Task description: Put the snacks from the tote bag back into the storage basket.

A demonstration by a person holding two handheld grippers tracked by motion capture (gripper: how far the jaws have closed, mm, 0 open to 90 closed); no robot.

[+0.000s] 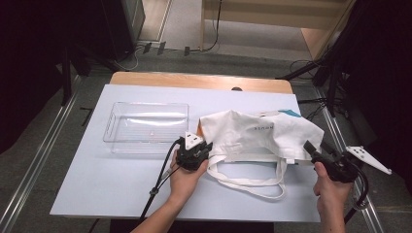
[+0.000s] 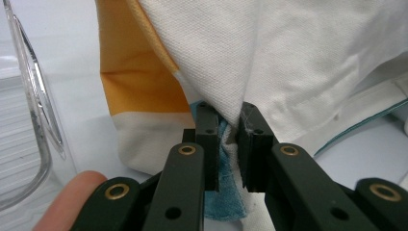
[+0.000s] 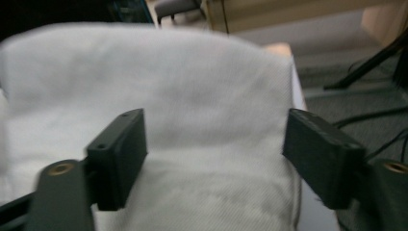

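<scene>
I keep left gripper clenched on bag near-left corner. Right gripper released at bag's right edge; bag lies long left-right between both.

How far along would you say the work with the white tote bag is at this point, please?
Early. The white tote bag lies crumpled on the table, its handles loose. In hand: the left hand-held gripper is pinching the bag's corner fabric, with teal and orange cloth showing beside it. The right hand-held gripper stands open at the bag's other side, gripping nothing. The clear tray is empty.
</scene>
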